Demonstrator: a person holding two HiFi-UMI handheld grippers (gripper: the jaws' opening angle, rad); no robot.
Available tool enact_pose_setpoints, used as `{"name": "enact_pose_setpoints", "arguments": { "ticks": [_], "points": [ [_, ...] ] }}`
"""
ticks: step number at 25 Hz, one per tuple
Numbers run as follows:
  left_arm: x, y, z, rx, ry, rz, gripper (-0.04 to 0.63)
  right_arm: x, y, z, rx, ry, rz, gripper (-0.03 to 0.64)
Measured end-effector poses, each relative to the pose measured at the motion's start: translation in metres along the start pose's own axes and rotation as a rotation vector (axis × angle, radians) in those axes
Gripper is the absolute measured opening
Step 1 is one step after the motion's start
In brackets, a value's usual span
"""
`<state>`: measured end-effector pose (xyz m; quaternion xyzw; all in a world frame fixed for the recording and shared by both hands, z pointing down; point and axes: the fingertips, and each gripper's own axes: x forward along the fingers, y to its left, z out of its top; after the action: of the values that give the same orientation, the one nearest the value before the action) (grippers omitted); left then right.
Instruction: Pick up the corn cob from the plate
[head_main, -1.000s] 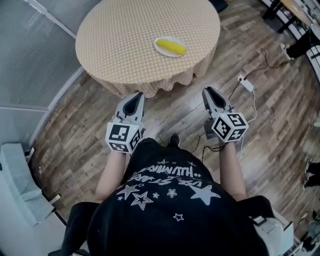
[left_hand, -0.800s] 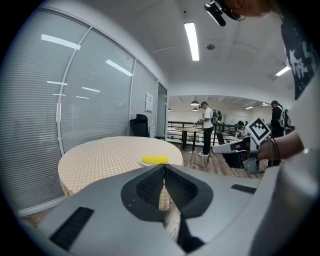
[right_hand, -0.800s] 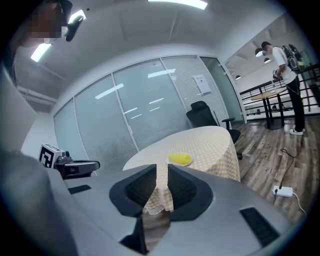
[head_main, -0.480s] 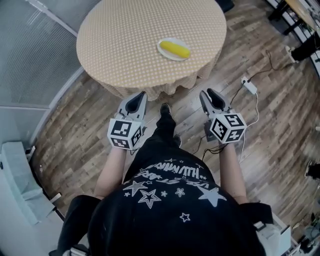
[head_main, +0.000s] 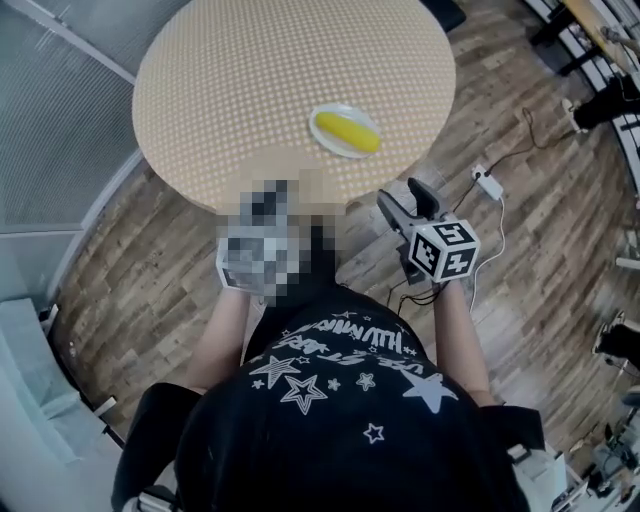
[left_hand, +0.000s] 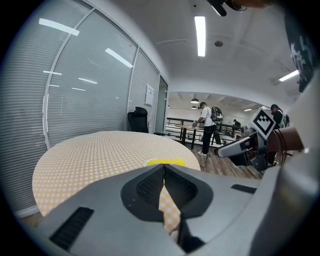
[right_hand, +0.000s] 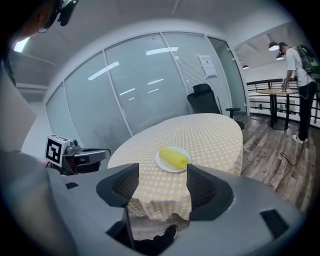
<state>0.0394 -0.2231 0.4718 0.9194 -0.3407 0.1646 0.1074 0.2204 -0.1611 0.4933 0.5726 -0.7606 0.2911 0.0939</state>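
Now we hold both grippers just short of the round checked desk (head_main: 250, 80), where the corn cob (head_main: 346, 131) lies on its white plate (head_main: 350, 109) near the desk's near edge, towards our right. Our left gripper (left_hand: 163, 167) has its jaws closed tip to tip on nothing, while the right gripper (head_main: 400, 195) is opening its jaws, which are empty and aimed at the cob.

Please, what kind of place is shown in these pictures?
Probably an office or shared workspace: glass partition walls with blinds, a black office chair, and ceiling strip lights. A round table with a checked cloth stands on wood flooring.
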Motion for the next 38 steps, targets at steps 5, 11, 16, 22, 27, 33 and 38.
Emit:
{"name": "enact_pose_setpoints", "arguments": {
  "ticks": [5,11,16,22,27,33,38],
  "points": [
    [0.031,0.038,0.009,-0.019,0.011,0.013,0.008,0.053,-0.005,0.024,-0.086,0.092,0.021,0.273],
    [0.057,0.072,0.013,-0.046,0.024,0.004,0.008,0.110,-0.010,0.048,-0.150,0.163,0.041,0.273],
    [0.073,0.100,0.013,-0.060,0.027,-0.009,0.008,0.153,-0.007,0.039,-0.257,0.340,0.092,0.273],
    [0.088,0.121,0.014,-0.058,0.030,-0.029,0.008,0.188,-0.010,0.028,-0.412,0.476,0.093,0.273],
    [0.093,0.128,0.014,-0.079,0.026,-0.030,0.008,0.202,-0.015,0.011,-0.505,0.600,0.099,0.273],
    [0.096,0.136,0.006,-0.096,0.044,-0.039,0.008,0.213,-0.022,-0.006,-0.601,0.733,0.103,0.272],
    [0.100,0.140,0.005,-0.095,0.047,-0.032,0.008,0.218,-0.027,-0.017,-0.606,0.800,0.108,0.265]
  ]
}}
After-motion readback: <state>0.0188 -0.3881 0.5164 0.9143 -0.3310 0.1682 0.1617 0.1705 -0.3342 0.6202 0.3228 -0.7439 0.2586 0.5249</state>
